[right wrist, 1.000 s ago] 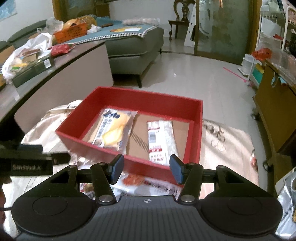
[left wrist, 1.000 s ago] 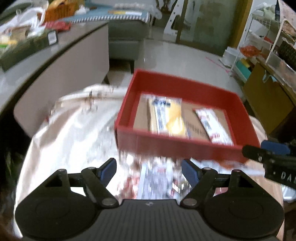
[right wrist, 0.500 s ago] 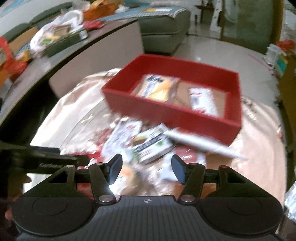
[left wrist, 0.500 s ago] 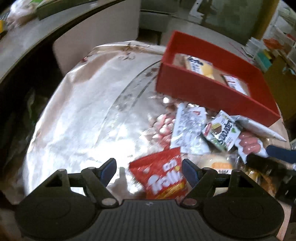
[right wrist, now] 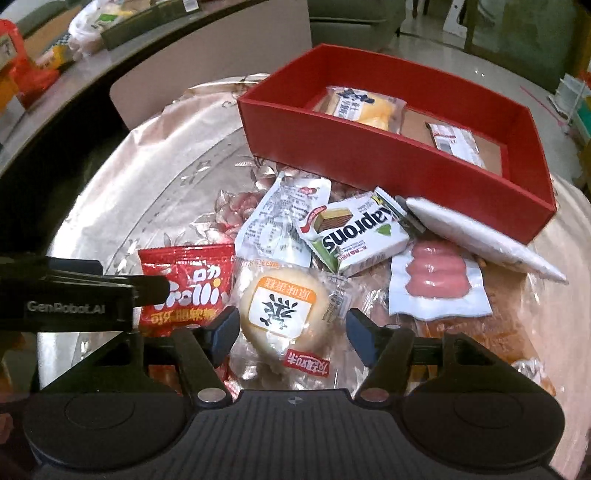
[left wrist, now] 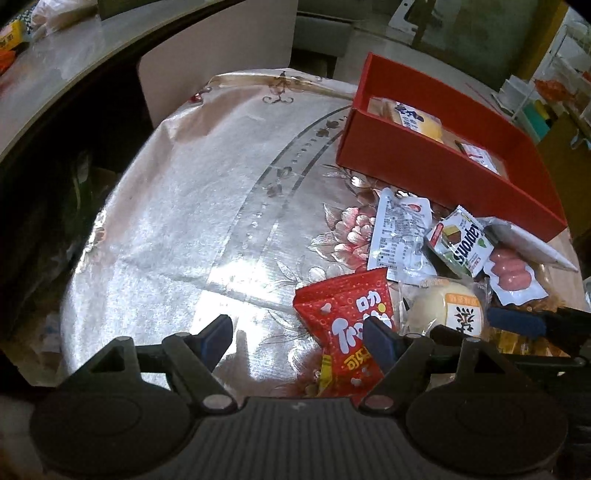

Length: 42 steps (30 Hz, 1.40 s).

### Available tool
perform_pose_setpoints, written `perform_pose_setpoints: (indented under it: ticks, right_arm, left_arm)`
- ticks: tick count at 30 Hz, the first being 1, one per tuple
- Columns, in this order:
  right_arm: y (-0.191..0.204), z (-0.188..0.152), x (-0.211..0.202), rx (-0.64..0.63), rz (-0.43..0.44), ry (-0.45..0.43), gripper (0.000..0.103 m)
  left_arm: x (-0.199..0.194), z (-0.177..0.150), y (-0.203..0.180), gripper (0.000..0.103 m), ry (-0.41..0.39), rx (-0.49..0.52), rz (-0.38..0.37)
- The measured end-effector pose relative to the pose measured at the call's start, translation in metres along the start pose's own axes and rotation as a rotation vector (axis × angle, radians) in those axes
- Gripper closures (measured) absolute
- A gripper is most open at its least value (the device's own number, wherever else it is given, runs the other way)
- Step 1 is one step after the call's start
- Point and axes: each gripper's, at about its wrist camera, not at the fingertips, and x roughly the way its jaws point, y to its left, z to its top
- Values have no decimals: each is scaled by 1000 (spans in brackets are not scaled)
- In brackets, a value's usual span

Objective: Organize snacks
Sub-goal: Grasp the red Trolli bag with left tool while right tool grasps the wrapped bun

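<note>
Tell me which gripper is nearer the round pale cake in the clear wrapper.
Right. The right gripper has the round pale cake in its clear wrapper between its opening jaws, untouched. The left gripper sits off to the cake's left, over the red Trolli bag.

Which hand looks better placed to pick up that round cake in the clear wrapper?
The right. Its gripper has the round cake centred between its opening jaws, not yet pressed. The left gripper sits over the red candy bag, with the cake off to its side.

Home living room | far: grey-green sofa, tiled floor | left: curved counter – cluttered | near: round table, floral cloth – snack packets
</note>
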Motion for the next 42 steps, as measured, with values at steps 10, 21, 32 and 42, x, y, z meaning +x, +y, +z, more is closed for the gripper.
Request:
perform_pose_setpoints:
  ticks: [10,21,32,42]
  right_arm:
    - [-6,3,-16,-13,35,-36,71]
    - [-2,5,-11,-11,31,-17,51]
    - [18,-3,4,-133,-27,6,34]
    - [4,-4,-14,-114,27,-1,54]
  left_arm:
    - [0,-2,-1,32,20,8,-15]
    - [0,-7,-11,32,27,37,18]
    - [3,-3,10,32,54,-22,23]
    - [5,-5,6,32,69,5,-6]
